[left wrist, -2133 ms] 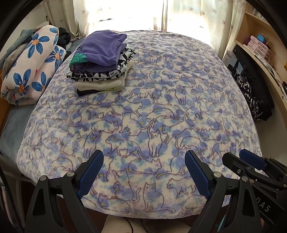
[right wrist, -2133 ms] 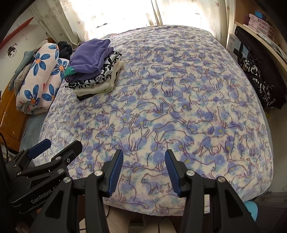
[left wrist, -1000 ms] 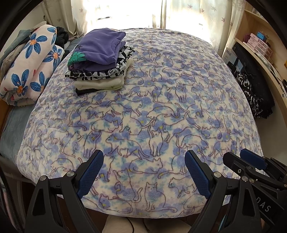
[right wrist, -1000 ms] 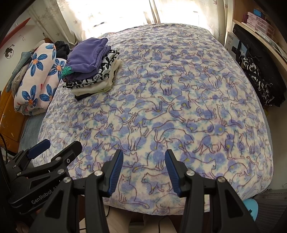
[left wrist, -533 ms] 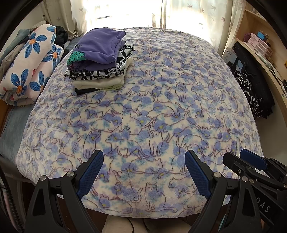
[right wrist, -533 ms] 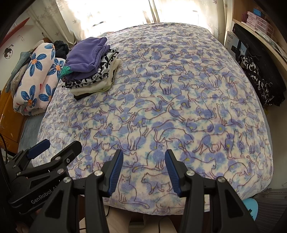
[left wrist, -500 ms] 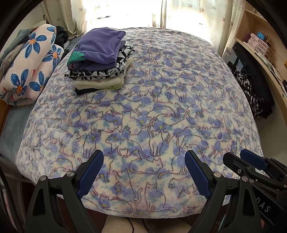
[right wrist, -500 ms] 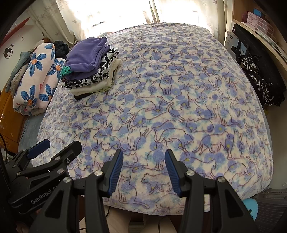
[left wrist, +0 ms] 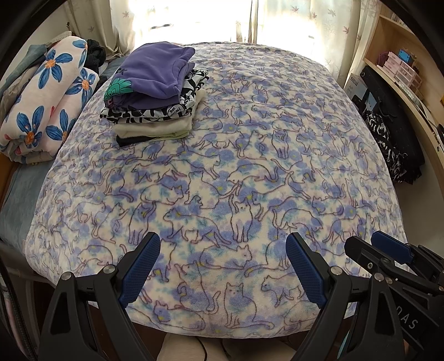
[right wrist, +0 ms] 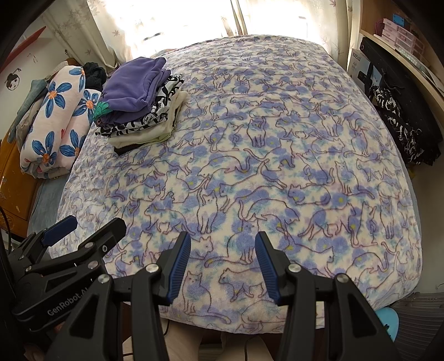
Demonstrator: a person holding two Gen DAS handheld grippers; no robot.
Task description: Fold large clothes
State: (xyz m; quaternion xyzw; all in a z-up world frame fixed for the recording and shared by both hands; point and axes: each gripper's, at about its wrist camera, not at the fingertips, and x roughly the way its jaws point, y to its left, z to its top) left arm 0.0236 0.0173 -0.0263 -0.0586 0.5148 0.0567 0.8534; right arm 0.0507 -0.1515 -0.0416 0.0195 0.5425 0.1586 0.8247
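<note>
A stack of folded clothes [left wrist: 155, 94], purple on top, then black-and-white print, cream and black, lies at the far left of a bed under a cat-print blanket [left wrist: 236, 172]. It also shows in the right wrist view [right wrist: 138, 102]. My left gripper [left wrist: 222, 266] is open and empty above the near edge of the bed. My right gripper [right wrist: 222, 263] is open and empty, also above the near edge. Each gripper shows at the side of the other's view.
A rolled white quilt with blue flowers [left wrist: 47, 102] lies left of the stack. Black patterned clothing [left wrist: 388, 136] hangs beside wooden shelves [left wrist: 402, 69] on the right. Curtains [left wrist: 222, 19] hang behind the bed.
Both views have shifted slightly, so the bed and the stack sit a little differently in frame. Both grippers stay open and empty.
</note>
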